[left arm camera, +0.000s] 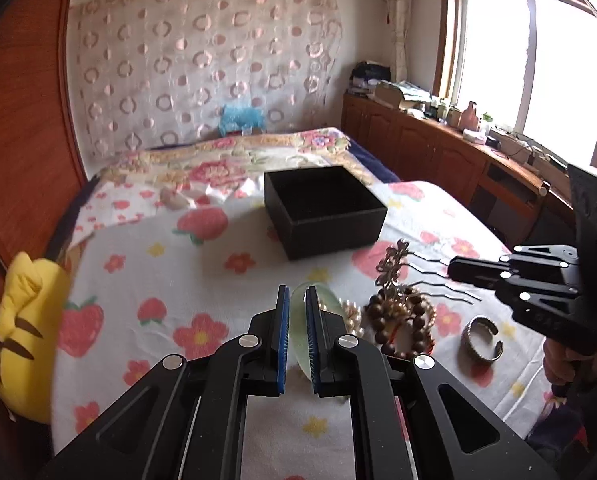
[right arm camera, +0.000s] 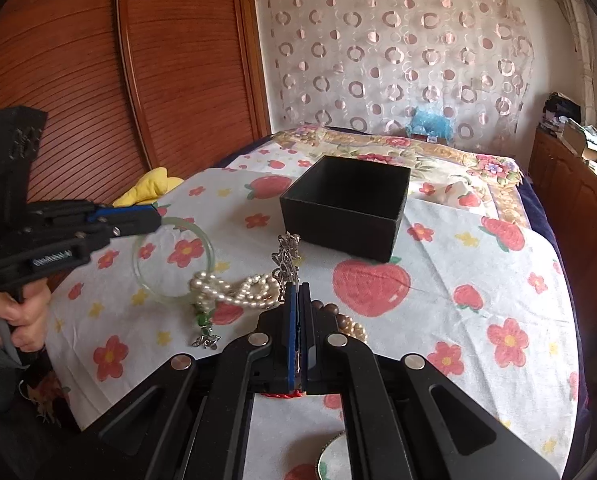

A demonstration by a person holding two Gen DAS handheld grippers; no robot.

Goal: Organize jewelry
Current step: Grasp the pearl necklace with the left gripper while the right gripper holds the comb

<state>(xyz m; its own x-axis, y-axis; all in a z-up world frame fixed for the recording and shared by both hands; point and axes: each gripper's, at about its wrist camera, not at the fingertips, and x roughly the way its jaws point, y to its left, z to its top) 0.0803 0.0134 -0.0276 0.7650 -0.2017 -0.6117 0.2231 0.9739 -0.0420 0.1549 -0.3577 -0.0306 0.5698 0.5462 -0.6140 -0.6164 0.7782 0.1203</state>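
My left gripper (left arm camera: pixel 298 290) is shut on a pale green jade bangle (left arm camera: pixel 298 312), which stands on edge between the blue pads. In the right wrist view the bangle (right arm camera: pixel 174 260) hangs tilted from the left gripper (right arm camera: pixel 156 220), its low edge by the pearl necklace (right arm camera: pixel 234 292). An open black box (left arm camera: pixel 326 212) (right arm camera: pixel 346 208) sits further back on the bed. My right gripper (right arm camera: pixel 299 292) (left arm camera: pixel 452 270) is shut, hovering over the jewelry pile: wooden bead bracelet (left arm camera: pixel 402 320), pearls (left arm camera: pixel 352 312), silver ornament (left arm camera: pixel 394 264) (right arm camera: pixel 286 256), silver cuff (left arm camera: pixel 482 338) and hairpins (left arm camera: pixel 446 280).
Everything lies on a bed with a strawberry-and-flower sheet (left arm camera: pixel 170 280). A yellow plush toy (left arm camera: pixel 26 340) (right arm camera: pixel 150 188) sits at the left edge against a wooden wardrobe (right arm camera: pixel 98 100). A cluttered wooden cabinet (left arm camera: pixel 438 148) runs under the window on the right.
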